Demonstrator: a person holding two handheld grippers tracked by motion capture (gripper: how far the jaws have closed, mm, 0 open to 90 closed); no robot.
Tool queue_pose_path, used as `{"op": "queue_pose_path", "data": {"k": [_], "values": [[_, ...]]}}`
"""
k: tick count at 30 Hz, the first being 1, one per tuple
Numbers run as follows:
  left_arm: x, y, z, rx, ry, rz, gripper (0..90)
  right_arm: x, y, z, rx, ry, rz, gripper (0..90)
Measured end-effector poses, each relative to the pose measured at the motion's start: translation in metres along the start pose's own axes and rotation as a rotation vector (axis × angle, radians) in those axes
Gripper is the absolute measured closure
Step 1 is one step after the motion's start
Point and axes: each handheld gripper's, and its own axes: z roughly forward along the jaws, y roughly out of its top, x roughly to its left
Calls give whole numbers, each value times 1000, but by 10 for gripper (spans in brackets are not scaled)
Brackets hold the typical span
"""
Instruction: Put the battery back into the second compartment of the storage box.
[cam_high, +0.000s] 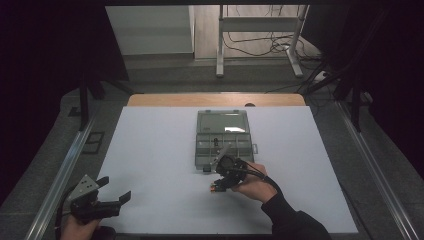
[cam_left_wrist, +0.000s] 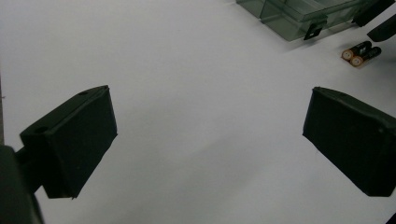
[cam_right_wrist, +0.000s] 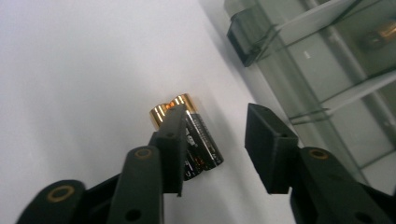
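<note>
Two black batteries with gold ends (cam_right_wrist: 194, 135) lie side by side on the white mat, just in front of a clear grey compartment box (cam_high: 222, 142) whose lid stands open. My right gripper (cam_right_wrist: 217, 140) is open and hovers over them, its left jaw covering part of the pair and its right jaw beside them. In the high view the right gripper (cam_high: 217, 184) sits at the box's front edge, held by a hand. My left gripper (cam_high: 114, 189) is wide open at the mat's near left corner, with nothing between its jaws. From the left gripper (cam_left_wrist: 205, 130) the batteries (cam_left_wrist: 359, 52) show far off.
The box (cam_right_wrist: 327, 70) has several divided compartments; one holds a small gold-ended item (cam_right_wrist: 383, 32). The white mat (cam_high: 160, 165) covers a wooden table (cam_high: 150, 100). Metal rails run along both sides, and a frame with cables stands beyond the far edge.
</note>
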Motion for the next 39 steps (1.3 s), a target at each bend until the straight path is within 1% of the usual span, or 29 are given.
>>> {"op": "queue_pose_path", "data": {"k": [1,6,8,11,12,13,14,18,19,20,23,25,30,34,35,39], "values": [[0,0,0,0,0,0,32,0,0,2,1,-4,-5,624],[0,0,0,0,-1,-1,32,-1,-1,9,14,13,3,666],[0,0,0,-1,-2,0,33,-4,-2,12,16,26,3,676],[0,0,0,-1,-2,0,33,-6,-2,19,30,31,4,692],[0,0,0,-1,-1,1,33,-7,-2,21,38,30,-1,715],[0,0,0,-1,-2,1,33,-7,-2,23,40,28,1,753],[0,0,0,-1,-2,1,33,-7,-2,23,36,22,-2,768],[0,0,0,-1,-3,-1,33,-6,-1,22,41,11,-6,773],[0,0,0,-1,-3,-1,33,-6,-1,21,36,2,-14,772],[0,0,0,-1,-3,0,33,-6,-1,19,26,1,-5,773],[0,0,0,0,-1,0,33,-8,-1,11,0,-4,1,773],[0,0,0,1,-1,-1,33,-9,-1,7,-17,6,11,773],[0,0,0,3,-2,-2,33,-12,-2,-3,-59,16,43,773],[0,0,0,3,-1,-2,34,-16,0,-10,-73,13,57,773],[0,0,0,3,-1,-2,34,-16,1,-12,-76,14,67,773],[0,0,0,3,-2,-2,34,-19,6,-19,-92,6,72,773]]}}
